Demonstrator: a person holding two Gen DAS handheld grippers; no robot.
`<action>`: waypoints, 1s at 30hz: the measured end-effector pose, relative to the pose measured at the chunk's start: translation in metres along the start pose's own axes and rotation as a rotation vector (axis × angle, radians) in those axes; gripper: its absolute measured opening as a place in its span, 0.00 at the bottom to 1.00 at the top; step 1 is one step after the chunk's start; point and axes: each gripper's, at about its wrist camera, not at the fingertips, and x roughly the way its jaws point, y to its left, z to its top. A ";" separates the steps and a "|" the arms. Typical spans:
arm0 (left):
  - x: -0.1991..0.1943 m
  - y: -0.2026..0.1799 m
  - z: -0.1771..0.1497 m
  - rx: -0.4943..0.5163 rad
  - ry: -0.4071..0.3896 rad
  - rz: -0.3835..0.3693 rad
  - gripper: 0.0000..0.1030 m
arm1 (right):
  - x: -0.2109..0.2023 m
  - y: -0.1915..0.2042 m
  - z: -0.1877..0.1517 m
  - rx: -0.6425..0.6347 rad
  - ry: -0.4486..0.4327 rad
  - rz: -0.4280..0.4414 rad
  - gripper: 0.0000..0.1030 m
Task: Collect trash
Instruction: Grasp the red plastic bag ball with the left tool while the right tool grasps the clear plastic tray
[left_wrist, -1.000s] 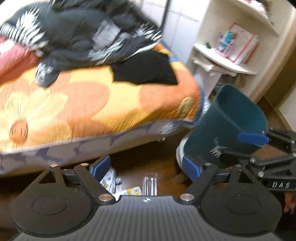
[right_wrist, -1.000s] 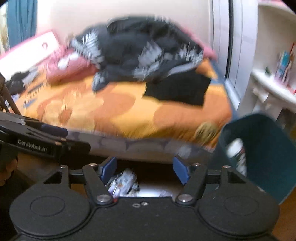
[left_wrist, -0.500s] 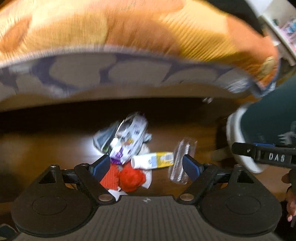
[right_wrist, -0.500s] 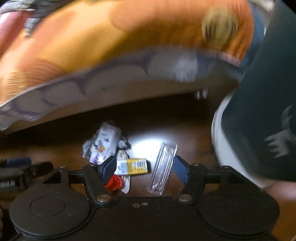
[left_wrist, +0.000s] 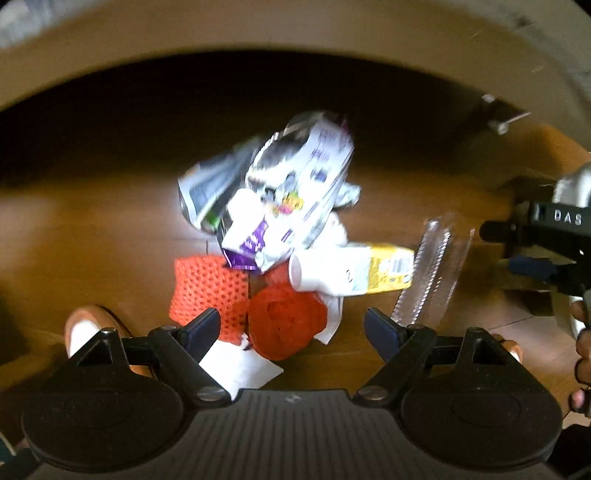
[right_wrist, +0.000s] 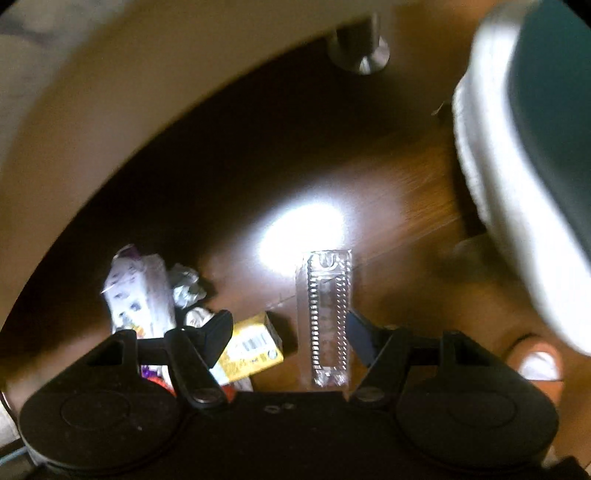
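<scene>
Trash lies in a heap on the wooden floor beside the bed. My left gripper (left_wrist: 291, 328) is open, pointing down over a red crumpled net ball (left_wrist: 286, 321) and an orange-red mesh piece (left_wrist: 207, 286). Behind them lie a white and purple wrapper (left_wrist: 291, 192), a white and yellow tube box (left_wrist: 354, 267) and a clear plastic blister pack (left_wrist: 432, 269). My right gripper (right_wrist: 290, 334) is open above the clear blister pack (right_wrist: 328, 314) and the yellow box (right_wrist: 251, 347), touching neither. The white wrapper (right_wrist: 140, 291) lies to its left. The teal trash bin (right_wrist: 550, 92) stands at the right.
The bed's pale base (left_wrist: 295, 33) overhangs the dark gap behind the trash. A metal bed leg (right_wrist: 360, 48) stands near the bin, whose white base (right_wrist: 517, 221) fills the right edge. A person's toes (left_wrist: 90, 332) (right_wrist: 537, 363) rest on the floor near each gripper.
Both grippers have dropped from the level of the bed top to just above the floor and tipped downward. The trash pile now fills both views. Both pairs of jaws kept their spread.
</scene>
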 end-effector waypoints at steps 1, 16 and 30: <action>0.007 0.001 0.001 0.001 0.013 0.004 0.83 | 0.010 -0.001 0.002 0.002 0.009 -0.001 0.65; 0.093 -0.004 -0.004 0.096 0.157 0.052 0.82 | 0.086 -0.003 0.012 -0.074 0.084 -0.129 0.65; 0.111 -0.001 -0.001 0.080 0.183 0.005 0.51 | 0.100 0.001 0.016 -0.113 0.075 -0.169 0.38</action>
